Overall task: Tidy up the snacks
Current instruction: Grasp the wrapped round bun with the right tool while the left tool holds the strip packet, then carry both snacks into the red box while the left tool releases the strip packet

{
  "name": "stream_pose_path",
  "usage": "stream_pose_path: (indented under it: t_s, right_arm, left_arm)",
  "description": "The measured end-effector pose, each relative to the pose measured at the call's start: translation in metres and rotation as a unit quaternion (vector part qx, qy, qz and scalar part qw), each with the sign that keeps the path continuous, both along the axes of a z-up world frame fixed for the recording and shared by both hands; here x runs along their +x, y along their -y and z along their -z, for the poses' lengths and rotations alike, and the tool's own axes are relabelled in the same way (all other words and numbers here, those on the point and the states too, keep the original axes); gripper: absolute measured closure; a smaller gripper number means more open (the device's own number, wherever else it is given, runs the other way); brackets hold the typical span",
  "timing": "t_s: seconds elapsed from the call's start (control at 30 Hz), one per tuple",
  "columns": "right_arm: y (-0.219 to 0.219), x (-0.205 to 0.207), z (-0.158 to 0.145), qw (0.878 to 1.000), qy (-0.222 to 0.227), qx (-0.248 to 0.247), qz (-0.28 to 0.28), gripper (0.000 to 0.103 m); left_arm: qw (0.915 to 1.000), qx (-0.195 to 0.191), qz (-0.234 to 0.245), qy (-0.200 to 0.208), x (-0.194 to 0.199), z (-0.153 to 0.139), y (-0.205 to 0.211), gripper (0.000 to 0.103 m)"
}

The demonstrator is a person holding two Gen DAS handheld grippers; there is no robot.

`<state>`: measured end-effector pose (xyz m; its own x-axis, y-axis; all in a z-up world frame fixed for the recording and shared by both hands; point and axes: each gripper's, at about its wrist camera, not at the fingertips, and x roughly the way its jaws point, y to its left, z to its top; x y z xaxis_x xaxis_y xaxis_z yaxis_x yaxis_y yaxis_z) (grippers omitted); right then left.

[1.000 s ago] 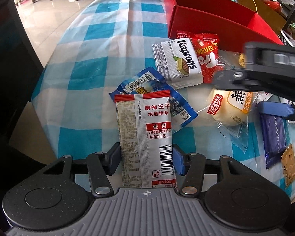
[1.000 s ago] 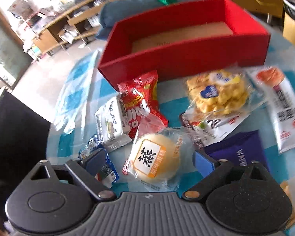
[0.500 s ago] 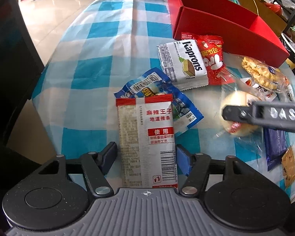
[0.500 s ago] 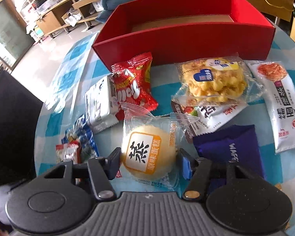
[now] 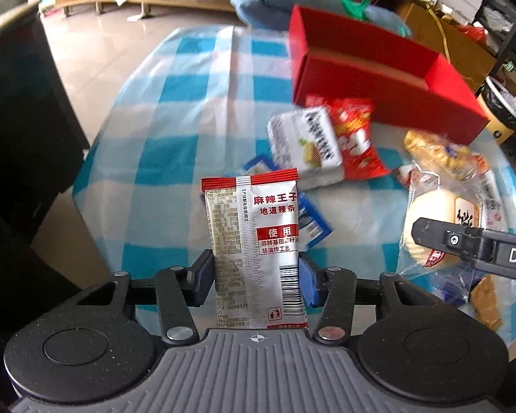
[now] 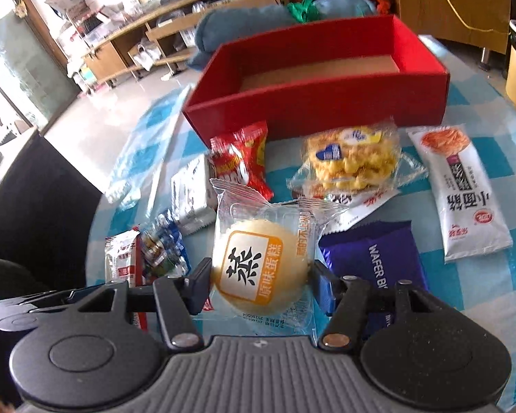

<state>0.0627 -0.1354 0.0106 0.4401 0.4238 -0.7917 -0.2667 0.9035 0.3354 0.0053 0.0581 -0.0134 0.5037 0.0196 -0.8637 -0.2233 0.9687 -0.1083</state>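
Note:
My left gripper [image 5: 254, 277] is shut on a silver spicy-strip packet [image 5: 254, 241] with red trim and holds it upright above the checked tablecloth [image 5: 189, 110]. My right gripper [image 6: 259, 284] is shut on a round yellow steamed cake [image 6: 258, 268] in clear wrap, lifted off the table; it also shows in the left wrist view [image 5: 433, 227]. The open red box [image 6: 313, 103] stands at the far side, empty inside, and shows in the left wrist view [image 5: 378, 79] too.
On the cloth lie a Kaprons wafer pack [image 5: 306, 144], a red snack bag [image 6: 240, 161], a yellow puffed cake [image 6: 354, 161], a purple wafer pack [image 6: 378, 265], a white long packet [image 6: 464, 192] and a blue packet [image 6: 165, 244]. A dark chair [image 5: 13, 120] stands left.
Both grippers have risen with their snacks. The right gripper closed on the steamed cake and lifted it. The left gripper lifted the silver packet off the blue packet.

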Motion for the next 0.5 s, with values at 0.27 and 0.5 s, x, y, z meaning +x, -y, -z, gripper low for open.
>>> stream_pose_path:
  t_s: [0.27, 0.5]
  right_arm:
    - [0.009, 0.011, -0.014, 1.000, 0.012, 0.011, 0.014, 0.049]
    - [0.008, 0.037, -0.027, 0.999, 0.026, 0.011, 0.018, 0.049]
  left_arm:
    - [0.9993, -0.005, 0.027, 0.026, 0.027, -0.018, 0.016, 0.045]
    - [0.9979, -0.012, 0.040, 0.048, 0.068, -0.030, 0.020, 0.045]
